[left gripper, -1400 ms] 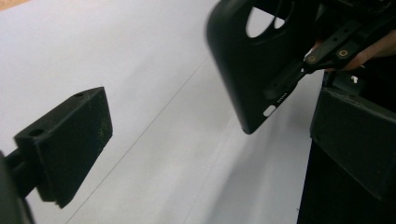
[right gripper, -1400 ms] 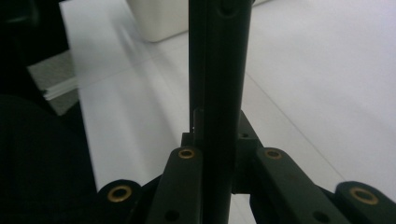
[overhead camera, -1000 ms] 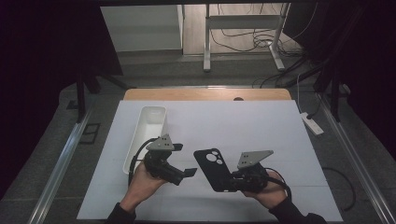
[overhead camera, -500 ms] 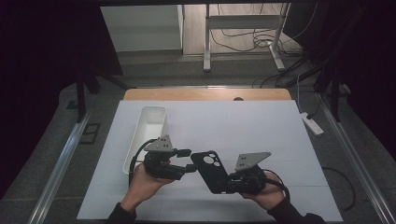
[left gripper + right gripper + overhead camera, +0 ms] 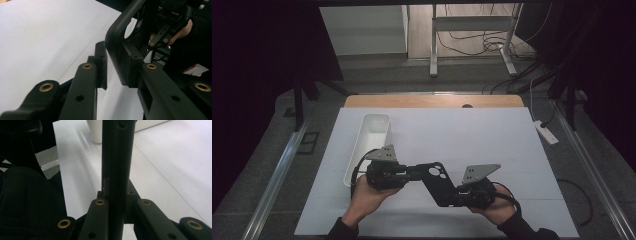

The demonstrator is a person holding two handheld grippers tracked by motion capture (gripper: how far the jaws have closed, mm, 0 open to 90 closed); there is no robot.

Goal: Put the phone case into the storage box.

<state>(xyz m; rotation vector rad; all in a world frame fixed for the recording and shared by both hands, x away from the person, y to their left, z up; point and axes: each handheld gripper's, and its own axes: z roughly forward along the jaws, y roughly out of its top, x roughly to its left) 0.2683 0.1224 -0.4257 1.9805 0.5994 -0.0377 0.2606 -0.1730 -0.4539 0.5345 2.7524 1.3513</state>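
While the right gripper [image 5: 462, 196] is clamping the phone case [image 5: 438, 182], the left gripper [image 5: 412, 172], just closing on its corner, is needing a square, gentle pinch

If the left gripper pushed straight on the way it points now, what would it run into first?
The black phone case already sits between its jaws, which have just been closing. Pushed straight on, the left gripper would likely drive along the case toward the right gripper holding its other end; depth is uncertain.

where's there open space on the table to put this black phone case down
Free: the white sheet beyond and right of the black phone case, and between it and the white tray. Crowded: the near middle, where the left gripper and right gripper hold it.
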